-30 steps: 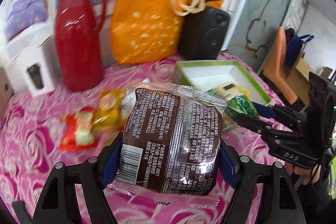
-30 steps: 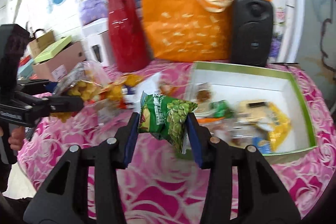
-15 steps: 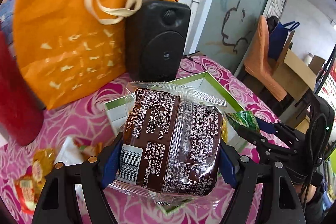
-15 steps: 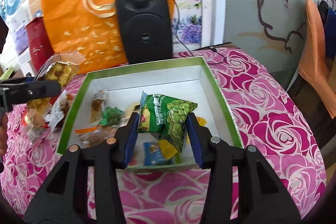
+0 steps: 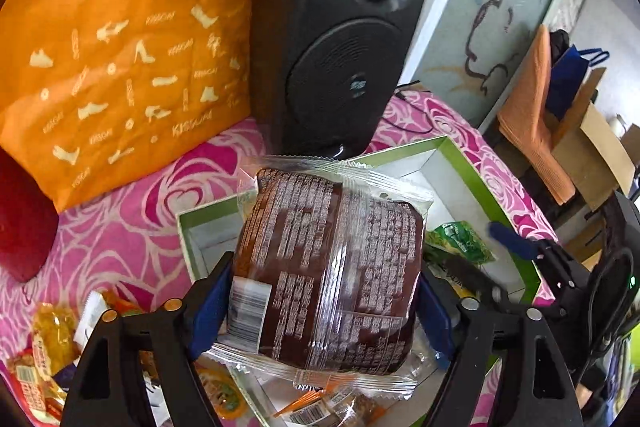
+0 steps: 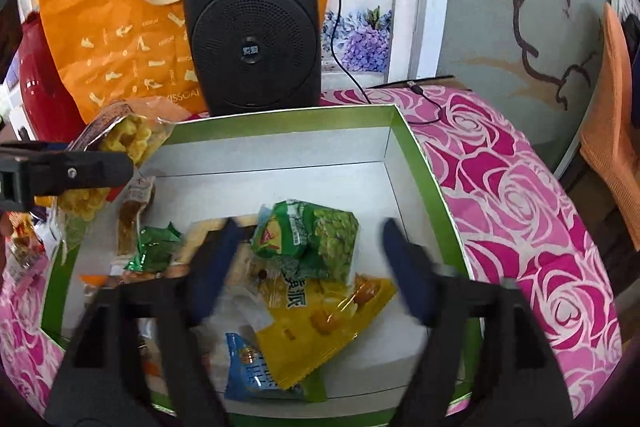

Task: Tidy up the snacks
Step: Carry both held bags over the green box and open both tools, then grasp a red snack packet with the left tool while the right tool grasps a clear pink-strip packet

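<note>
Left claw is pinching a brown packet above the box; right claw is spreading around the green packet inside.

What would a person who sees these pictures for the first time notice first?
Most striking is the brown wrapped cake clamped in the left gripper, filling the left wrist view above the green-rimmed box. In the right wrist view, the right gripper stands open over the box, where a green pea snack packet lies on other snacks. Behind the box stand a black speaker and an orange tote bag.
</note>
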### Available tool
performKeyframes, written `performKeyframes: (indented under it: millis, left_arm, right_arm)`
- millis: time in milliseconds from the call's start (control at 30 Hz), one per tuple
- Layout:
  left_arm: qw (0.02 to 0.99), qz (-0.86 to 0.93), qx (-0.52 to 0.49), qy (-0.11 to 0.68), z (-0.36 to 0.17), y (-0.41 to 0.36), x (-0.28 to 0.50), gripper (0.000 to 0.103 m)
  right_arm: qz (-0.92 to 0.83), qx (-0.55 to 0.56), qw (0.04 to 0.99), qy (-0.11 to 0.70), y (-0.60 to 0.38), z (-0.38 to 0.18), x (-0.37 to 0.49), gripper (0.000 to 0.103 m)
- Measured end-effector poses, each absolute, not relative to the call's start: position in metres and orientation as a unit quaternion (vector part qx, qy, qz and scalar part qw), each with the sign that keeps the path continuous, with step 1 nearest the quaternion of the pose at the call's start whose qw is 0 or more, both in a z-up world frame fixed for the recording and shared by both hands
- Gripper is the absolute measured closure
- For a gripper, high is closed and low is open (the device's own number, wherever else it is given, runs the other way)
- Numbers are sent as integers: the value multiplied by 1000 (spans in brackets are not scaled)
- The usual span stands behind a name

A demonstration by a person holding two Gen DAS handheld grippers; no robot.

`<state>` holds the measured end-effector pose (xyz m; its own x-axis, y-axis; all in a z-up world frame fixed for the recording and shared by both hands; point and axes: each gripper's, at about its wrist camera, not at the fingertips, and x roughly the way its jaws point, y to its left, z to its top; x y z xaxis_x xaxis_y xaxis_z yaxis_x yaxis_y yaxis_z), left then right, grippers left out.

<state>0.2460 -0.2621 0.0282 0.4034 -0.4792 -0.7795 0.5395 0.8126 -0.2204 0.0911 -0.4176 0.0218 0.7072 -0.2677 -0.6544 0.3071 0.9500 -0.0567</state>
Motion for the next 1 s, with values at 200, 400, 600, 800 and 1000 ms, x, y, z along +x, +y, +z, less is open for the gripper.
performKeyframes:
  millis: [200,400,600,800,1000]
  left_arm:
    - [856,-270,47,439,28,-256,245,10]
    - [866,-254,32,430,37,-237,240,10]
    - [881,-247,23,402,55,-217,223,10]
    - [895,-236,22,378,67,-194,200,10]
    - [910,-220,17,352,80,-153,175,10]
  right_arm:
    - [-164,-3,923,347,-407,25,83,0]
    - [-159,-1,924,347,-397,33,77,0]
    - [-145,-13,930,338,-374,45,68,0]
    - [-114,-32,937,329,-339,55,62,0]
    - [-66,-39,940,334,-298,54,61,0]
